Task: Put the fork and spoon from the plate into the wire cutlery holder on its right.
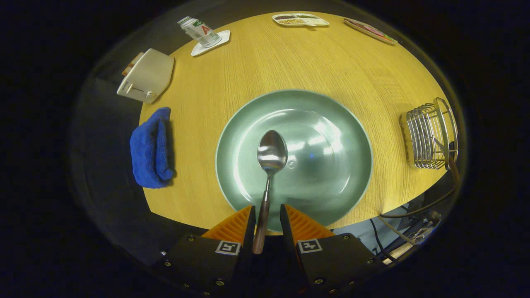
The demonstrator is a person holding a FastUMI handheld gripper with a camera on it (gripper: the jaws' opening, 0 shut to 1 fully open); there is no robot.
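Observation:
A metal spoon [271,159] with a brown handle lies over the pale green plate [331,124], its bowl near the plate's middle. The handle runs back across the plate's near rim and into the gap between my fingers. My gripper [267,211] straddles that handle: the left finger is close against it, and a strip of plate shows between the handle and the right finger. The wire cutlery holder [428,138] stands on the wooden table [290,58] to the right of the plate. A dark, handle-like thing sticks out at the holder's near right side; I cannot tell what it is.
A blue cloth [151,149] lies left of the plate, with a cream toaster [147,76] beyond it. A carton on a white coaster [203,33] and two food trays [300,19] sit at the far edge. Cables [414,211] hang off the table's near right edge.

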